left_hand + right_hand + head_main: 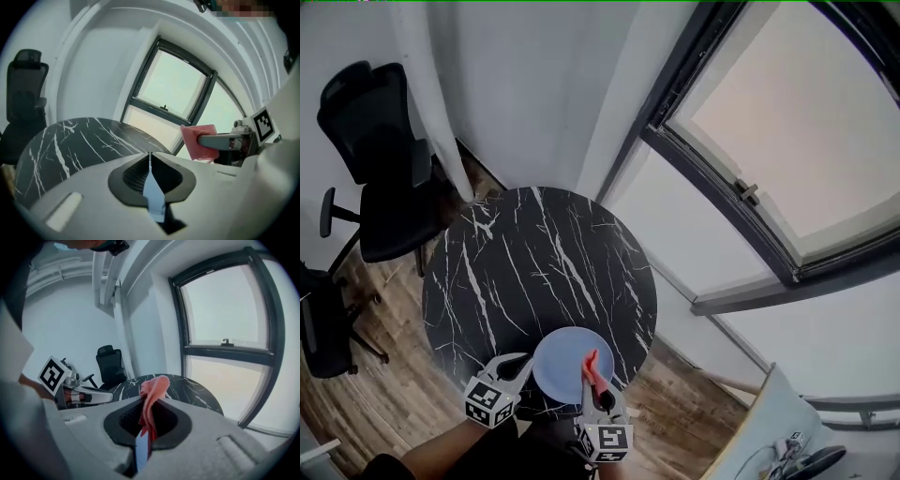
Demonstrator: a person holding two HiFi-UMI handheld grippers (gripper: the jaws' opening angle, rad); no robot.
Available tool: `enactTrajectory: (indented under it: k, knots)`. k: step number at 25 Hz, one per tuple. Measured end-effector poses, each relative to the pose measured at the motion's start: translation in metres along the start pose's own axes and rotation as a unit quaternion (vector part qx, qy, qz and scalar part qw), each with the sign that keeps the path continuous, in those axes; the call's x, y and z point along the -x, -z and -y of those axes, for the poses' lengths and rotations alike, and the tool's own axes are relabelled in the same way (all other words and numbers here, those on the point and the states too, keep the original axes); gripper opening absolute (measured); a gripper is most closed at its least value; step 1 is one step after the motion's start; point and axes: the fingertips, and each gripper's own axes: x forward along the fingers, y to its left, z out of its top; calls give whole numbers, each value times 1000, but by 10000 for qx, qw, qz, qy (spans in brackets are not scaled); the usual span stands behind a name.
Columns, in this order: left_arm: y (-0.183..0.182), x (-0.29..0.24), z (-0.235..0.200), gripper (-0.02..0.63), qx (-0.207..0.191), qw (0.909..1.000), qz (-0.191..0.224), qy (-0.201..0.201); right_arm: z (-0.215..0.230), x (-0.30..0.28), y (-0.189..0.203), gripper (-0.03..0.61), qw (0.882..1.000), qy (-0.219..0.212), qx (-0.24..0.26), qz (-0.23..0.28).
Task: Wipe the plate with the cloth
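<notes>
A pale blue plate (561, 367) hangs over the near rim of the round black marble table (534, 272). My left gripper (525, 366) is shut on its left rim. In the left gripper view the plate (153, 193) is a thin blue edge pinched between the closed jaws of the left gripper (150, 161). My right gripper (595, 384) is shut on a red-pink cloth (591, 362) that lies against the plate's right side. In the right gripper view the cloth (152, 392) stands up out of the right gripper (147, 420). From the left gripper view it is a pink square (197, 138).
Two black office chairs (375, 159) (319, 323) stand left of the table on the wooden floor. A white curtain (431, 103) hangs behind it. A large dark-framed window (787, 122) fills the right. The marble top (79, 140) carries nothing else.
</notes>
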Motion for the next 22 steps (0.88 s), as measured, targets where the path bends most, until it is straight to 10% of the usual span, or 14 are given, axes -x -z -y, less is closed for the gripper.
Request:
enactTrajectory:
  k: [10,22]
  knots:
    - [-81,53,59,2,-790,9887,1185,458,-21,41,-66,12,9950,215,-89,970]
    - [-112,83,57,2,-1144,9801,1601,243,-33,64,-85,12,9898,279,-330,1360]
